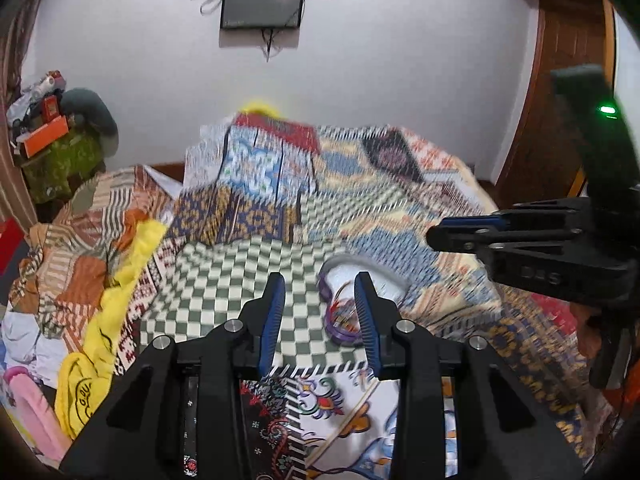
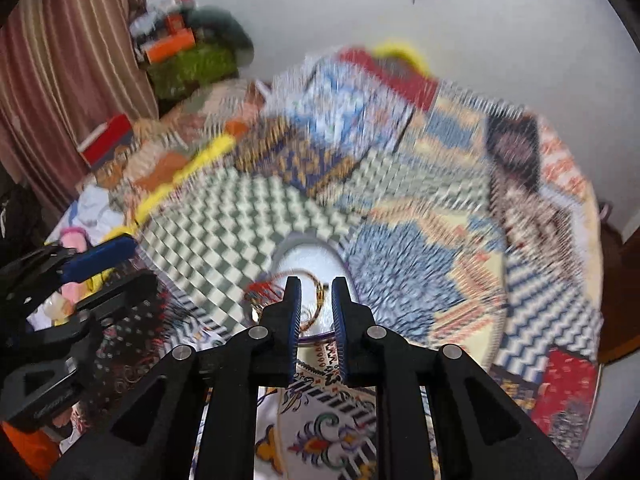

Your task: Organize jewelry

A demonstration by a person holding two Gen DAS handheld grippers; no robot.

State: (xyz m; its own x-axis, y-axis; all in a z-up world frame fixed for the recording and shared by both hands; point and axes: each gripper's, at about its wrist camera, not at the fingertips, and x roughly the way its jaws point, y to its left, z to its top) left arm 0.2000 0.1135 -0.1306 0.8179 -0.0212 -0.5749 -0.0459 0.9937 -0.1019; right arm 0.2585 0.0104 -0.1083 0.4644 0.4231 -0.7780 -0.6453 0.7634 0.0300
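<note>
nearest to me, my left gripper hung over the patchwork bedspread with its jaws partly apart and nothing between them. just past its fingertips and a little right sat the bowl, pale inside with a purple rim, on the green-checked patch. the jewelry lay in its near side: thin gold hoops, probably bangles, with a reddish tassel or thread. motion blur kept me from counting pieces.

my right gripper pointed down over the same bowl, its jaws close together but with a narrow gap. through that gap and on either side i saw the jewelry, below the fingertips rather than pinched. i saw nothing clamped, so i read that gripper as empty. in the left view it reached in from the right side, above the bedspread.

farther off, folded cloth was piled at the bed's far end, a yellow cloth trailed along the left, and a dark screen hung on the far wall.

i judged i was between picks, with pieces waiting in the bowl. the next move called for opening the right jaws wider, lowering onto a single hoop, and closing on its thin rim without snagging the tassel; the left gripper could steady the bowl's edge.
</note>
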